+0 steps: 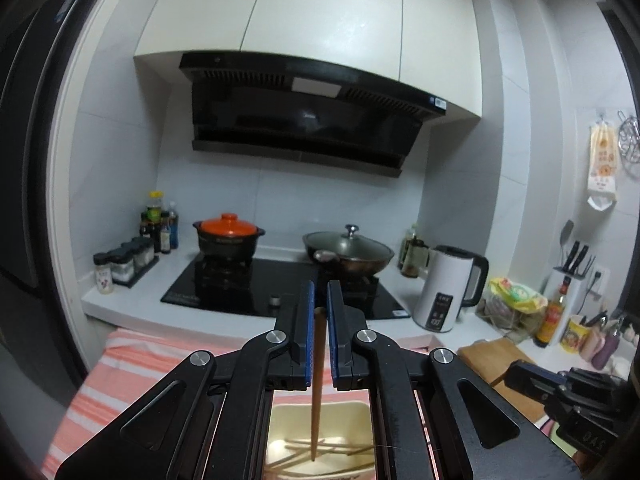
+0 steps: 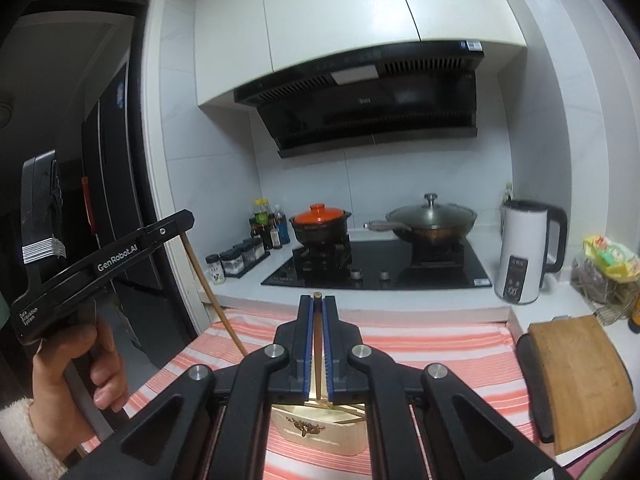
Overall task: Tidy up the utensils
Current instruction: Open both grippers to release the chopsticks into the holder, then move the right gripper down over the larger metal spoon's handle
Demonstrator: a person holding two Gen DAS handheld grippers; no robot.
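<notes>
A brown chopstick (image 1: 318, 380) is pinched between the fingers (image 1: 308, 344) of the left gripper (image 1: 319, 296). It hangs tip down, and the tip is inside a cream box (image 1: 356, 412) right under the gripper. More sticks (image 1: 292, 460) lie flat in the bottom of that box. I think it is held upright so it can drop straight in w/ the others.

The right gripper (image 2: 319, 304) pinches a 2nd, lighter chopstick (image 2: 318, 344) the same way, top end poking out just past the fingers (image 2: 307, 340). Its low end goes down toward the same cream box (image 2: 320, 436), which has a dark leafy print on its near side. Can't tell if that tip is in the box yet. Both pairs of fingers are pressed close, w/ only the thin stick between them. A thin round stick can slip or turn, so a tight pinch makes sense.

The box sits on a pink and white striped cloth (image 2: 420, 344) on the near surface. In the right view, the left gripper shows at the left, held by a hand (image 2: 76, 364), w/ its chopstick slanting down to the cloth.

To the right is a wooden cutting board (image 2: 576, 376). Far back is a black stove (image 2: 380, 268) w/ an orange-lid pot (image 2: 320, 222) and a wok (image 2: 432, 222). A white kettle (image 2: 528, 248) stands right of the stove.

My guess: about 2 sticks are left to drop in.
</notes>
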